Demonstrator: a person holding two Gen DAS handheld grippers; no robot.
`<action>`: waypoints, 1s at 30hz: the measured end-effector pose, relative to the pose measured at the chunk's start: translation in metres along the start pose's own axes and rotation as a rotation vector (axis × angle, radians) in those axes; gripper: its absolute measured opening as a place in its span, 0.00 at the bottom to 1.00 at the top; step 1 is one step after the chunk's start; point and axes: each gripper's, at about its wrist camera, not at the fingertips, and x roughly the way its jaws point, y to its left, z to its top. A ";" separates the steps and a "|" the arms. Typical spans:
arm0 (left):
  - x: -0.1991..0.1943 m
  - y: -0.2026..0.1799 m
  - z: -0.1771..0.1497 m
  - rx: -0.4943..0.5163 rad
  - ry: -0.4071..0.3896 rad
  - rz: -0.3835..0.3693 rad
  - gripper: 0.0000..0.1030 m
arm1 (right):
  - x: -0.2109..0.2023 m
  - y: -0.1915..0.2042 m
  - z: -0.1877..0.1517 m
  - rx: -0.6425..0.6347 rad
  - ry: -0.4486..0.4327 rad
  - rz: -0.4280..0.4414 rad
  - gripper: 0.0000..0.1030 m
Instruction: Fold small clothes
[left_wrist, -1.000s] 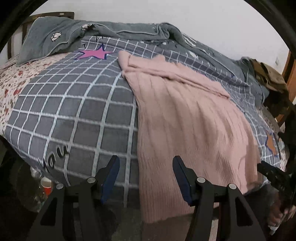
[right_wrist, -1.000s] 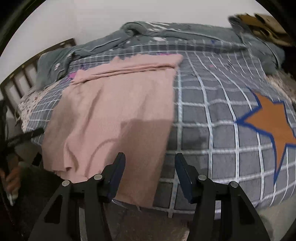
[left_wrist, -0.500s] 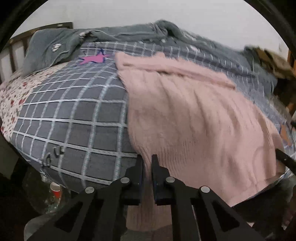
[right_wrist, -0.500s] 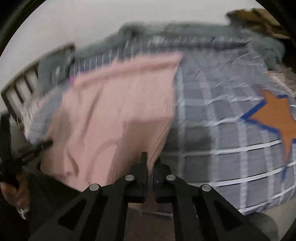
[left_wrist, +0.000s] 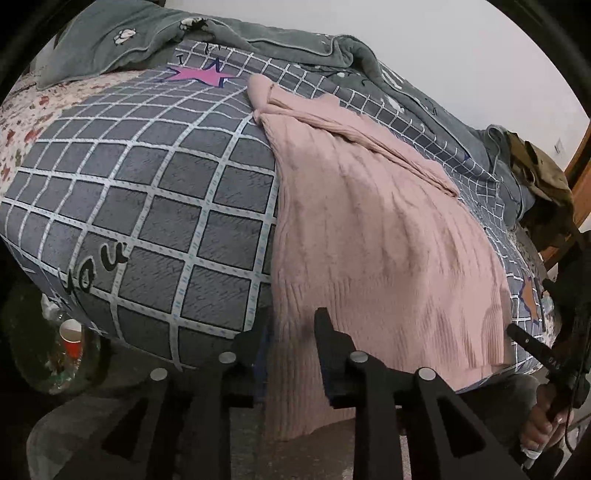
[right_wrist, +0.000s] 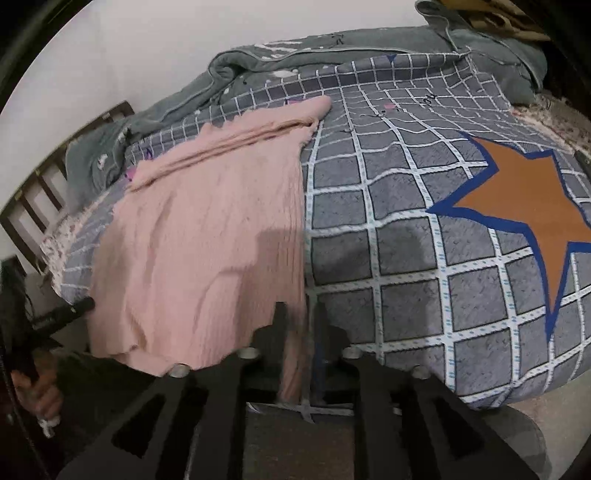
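Pink ribbed knit, the sweater lay spread on the bed's grey checked cover, its far end bunched into folds toward the rumpled grey blanket and its near hem hanging over the cover's front edge. The left gripper stood at the hem's left corner; its jaws had just been opening, parted, with the knit edge between them but not pinched. The right gripper stood at the hem's right corner, jaws likewise just opening, cloth hanging loosely between. An orange star marked the cover right of the sweater; a red cup sat below its left edge.
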 end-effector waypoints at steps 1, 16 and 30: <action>0.000 0.000 0.000 0.001 -0.004 -0.002 0.26 | 0.001 0.000 0.002 0.009 -0.003 0.010 0.43; -0.010 0.001 0.013 -0.076 0.049 -0.173 0.09 | 0.009 0.021 0.008 -0.027 0.063 0.149 0.05; -0.057 -0.031 0.140 -0.101 -0.245 -0.188 0.07 | -0.028 0.029 0.140 0.153 -0.240 0.313 0.05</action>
